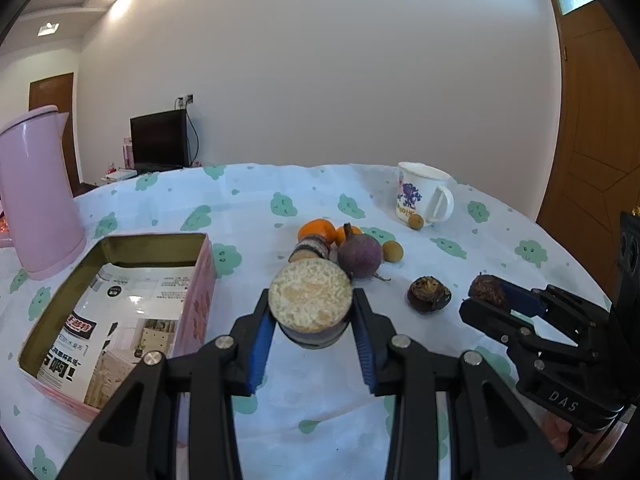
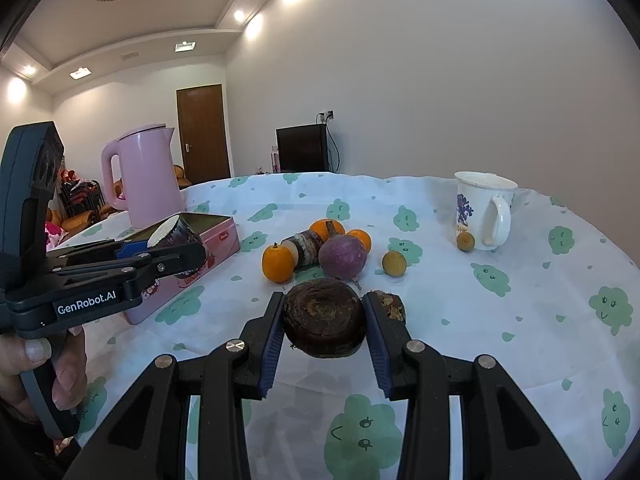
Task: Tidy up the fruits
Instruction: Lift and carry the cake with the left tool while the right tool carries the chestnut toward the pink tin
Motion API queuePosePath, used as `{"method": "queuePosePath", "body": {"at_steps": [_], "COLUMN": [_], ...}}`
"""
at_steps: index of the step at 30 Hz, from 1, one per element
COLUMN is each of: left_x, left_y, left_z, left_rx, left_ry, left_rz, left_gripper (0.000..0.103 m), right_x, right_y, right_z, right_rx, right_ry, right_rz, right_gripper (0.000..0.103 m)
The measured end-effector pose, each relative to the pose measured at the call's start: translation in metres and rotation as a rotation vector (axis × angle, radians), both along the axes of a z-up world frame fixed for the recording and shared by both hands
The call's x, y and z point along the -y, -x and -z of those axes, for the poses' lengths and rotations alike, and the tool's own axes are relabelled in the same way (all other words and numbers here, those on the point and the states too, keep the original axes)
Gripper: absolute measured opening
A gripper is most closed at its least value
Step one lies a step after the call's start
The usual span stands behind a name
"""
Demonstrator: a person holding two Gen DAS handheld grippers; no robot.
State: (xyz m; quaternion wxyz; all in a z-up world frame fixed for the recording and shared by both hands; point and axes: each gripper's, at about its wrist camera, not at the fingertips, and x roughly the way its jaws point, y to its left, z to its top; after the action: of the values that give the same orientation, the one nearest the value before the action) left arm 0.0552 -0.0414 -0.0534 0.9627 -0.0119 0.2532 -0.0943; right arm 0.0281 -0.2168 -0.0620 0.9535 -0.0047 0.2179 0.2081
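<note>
My left gripper is shut on a cut stub of sugarcane with a pale cut face, held above the cloth just right of the open pink tin. My right gripper is shut on a dark brown water chestnut; it also shows in the left wrist view. A second water chestnut lies on the cloth. Behind are a purple round root, another sugarcane stub, oranges and small yellow-brown longans.
The pink tin is lined with a printed leaflet. A pink kettle stands at the far left behind it. A white printed mug stands at the back right with a longan beside it. The round table's edge curves at the right.
</note>
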Motion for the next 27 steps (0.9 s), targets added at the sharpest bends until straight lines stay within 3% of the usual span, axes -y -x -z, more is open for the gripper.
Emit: {"method": "queuePosePath", "body": {"at_steps": [27], "left_x": [0.007], "left_y": [0.017], "left_z": [-0.008], "left_rx": [0.095], "left_ry": [-0.047], "left_rz": [-0.012], "left_gripper": [0.039], "right_x": [0.006], "right_y": [0.012], "right_z": [-0.005], "right_rx": [0.071], "right_ry": [-0.044], "right_rz": [-0.02], "right_gripper": [0.04]}}
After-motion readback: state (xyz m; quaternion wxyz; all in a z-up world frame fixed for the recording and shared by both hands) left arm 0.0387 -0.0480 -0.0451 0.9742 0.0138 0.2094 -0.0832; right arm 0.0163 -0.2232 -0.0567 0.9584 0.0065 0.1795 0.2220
